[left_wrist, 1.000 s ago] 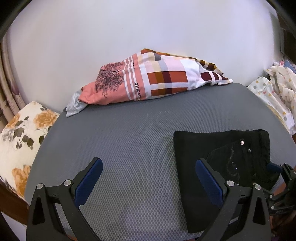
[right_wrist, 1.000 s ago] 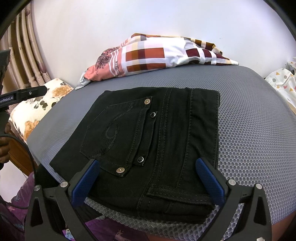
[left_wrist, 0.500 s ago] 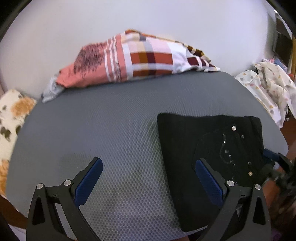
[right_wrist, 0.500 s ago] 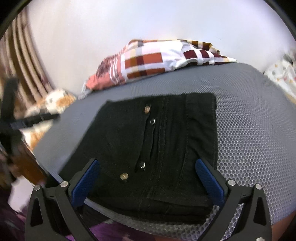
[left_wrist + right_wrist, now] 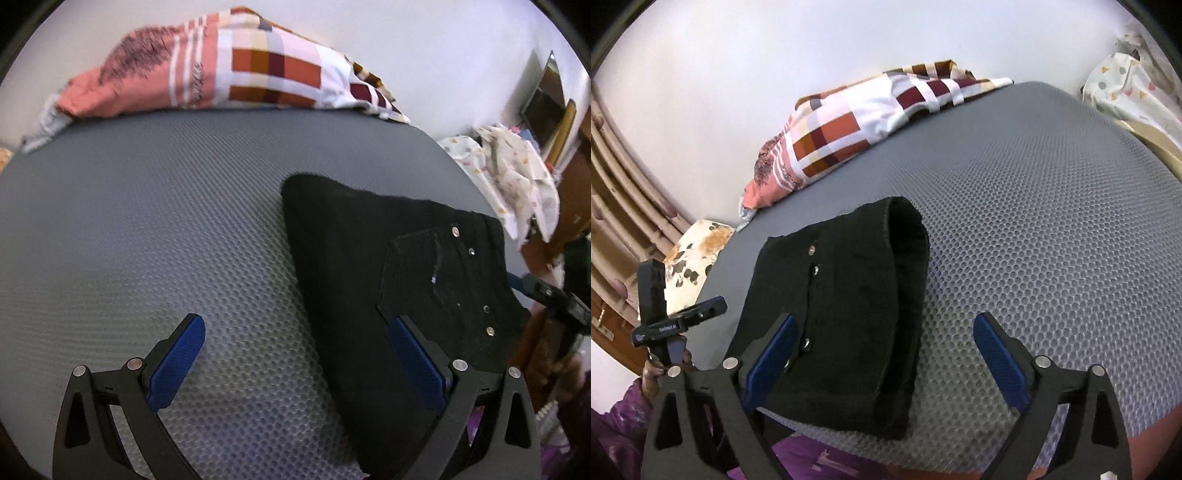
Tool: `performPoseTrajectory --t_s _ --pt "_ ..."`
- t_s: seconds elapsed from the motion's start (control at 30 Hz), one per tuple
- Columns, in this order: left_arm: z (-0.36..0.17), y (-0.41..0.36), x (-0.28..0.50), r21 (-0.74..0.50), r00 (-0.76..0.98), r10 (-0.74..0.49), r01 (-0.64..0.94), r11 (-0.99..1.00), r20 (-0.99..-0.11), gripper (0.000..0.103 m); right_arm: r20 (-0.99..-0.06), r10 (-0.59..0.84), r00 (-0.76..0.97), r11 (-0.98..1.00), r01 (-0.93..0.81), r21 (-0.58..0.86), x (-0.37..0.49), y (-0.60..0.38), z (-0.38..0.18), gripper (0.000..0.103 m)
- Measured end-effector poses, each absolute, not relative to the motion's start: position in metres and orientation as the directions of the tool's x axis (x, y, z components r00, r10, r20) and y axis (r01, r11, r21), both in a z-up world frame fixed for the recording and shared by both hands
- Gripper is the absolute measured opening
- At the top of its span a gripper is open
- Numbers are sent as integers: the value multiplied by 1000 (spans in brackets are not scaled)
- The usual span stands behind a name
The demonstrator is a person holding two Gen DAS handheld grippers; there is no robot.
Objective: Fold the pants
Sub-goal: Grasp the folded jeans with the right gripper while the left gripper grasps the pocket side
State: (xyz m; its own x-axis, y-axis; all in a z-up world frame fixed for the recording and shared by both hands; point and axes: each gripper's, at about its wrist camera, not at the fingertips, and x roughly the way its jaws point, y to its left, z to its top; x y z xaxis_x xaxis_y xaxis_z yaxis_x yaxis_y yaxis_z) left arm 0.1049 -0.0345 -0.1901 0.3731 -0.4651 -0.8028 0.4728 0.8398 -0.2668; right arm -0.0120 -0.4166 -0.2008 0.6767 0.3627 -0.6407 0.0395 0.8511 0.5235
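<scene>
Right gripper (image 5: 882, 350): jaws wide and closing, pads not pressing on anything; the folded black pants (image 5: 846, 314) lie partly in the gap, with the left blue pad (image 5: 770, 356) over the pants' riveted side and the right pad over bare grey mesh. Left gripper (image 5: 297, 363): jaws wide, nothing gripped; its right pad (image 5: 415, 363) sits over the pants' near edge, its left pad over bare mesh. Pants in the left wrist view (image 5: 388, 288): compact folded stack, back pocket and metal rivets (image 5: 456, 230) facing up, lying flat near the front edge of the grey honeycomb-mesh mattress (image 5: 147, 229). In the right wrist view the stack's far end shows as a rolled, open-looking fold (image 5: 905, 229), slightly raised off the surface. Rest of the mattress around the pants is bare mesh. At the far edge against the white wall (image 5: 775, 48) lies a checked red, orange and white pillow (image 5: 229, 70). To the right, a white cloth with small coloured shapes (image 5: 517, 173) is heaped off the mattress. To the left in the right wrist view: a floral cushion (image 5: 690, 247) and beige curtain folds (image 5: 620, 206). The other gripper's black body with a white label (image 5: 665, 321) shows at lower left, with a purple sleeve (image 5: 617, 417) below it.
</scene>
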Motion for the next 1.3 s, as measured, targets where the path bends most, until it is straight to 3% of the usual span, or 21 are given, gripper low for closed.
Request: performPoseTrajectory --t_s 0.17,0.4,0.67,0.83,0.87,0.97,1.3 --pt "-201 -38 115 -355 290 -534 491 795 -794 99 -652 462 601 819 -6 574 13 -414 -216 83" --pt "-210 -45 132 -464 191 -625 517 720 -757 99 -675 543 499 798 -58 599 37 -411 -224 81" --pt "-216 -61 153 -699 -68 -778 493 518 -625 98 -545 740 394 620 -84 780 54 -420 -238 82" --pt "-217 -55 160 -761 -138 -805 449 468 -577 97 -437 837 330 489 -90 868 59 -429 -243 82" --pt "-217 -53 162 -762 -145 -802 446 470 -580 92 -444 839 315 494 -97 864 60 -429 -243 81" --pt "-213 -53 158 -721 -151 -769 495 485 -622 87 -578 782 232 615 -141 776 67 -424 -238 73" --pt "-204 -67 136 -585 -74 -688 597 549 -722 87 -551 816 176 578 -219 786 80 -400 -240 76"
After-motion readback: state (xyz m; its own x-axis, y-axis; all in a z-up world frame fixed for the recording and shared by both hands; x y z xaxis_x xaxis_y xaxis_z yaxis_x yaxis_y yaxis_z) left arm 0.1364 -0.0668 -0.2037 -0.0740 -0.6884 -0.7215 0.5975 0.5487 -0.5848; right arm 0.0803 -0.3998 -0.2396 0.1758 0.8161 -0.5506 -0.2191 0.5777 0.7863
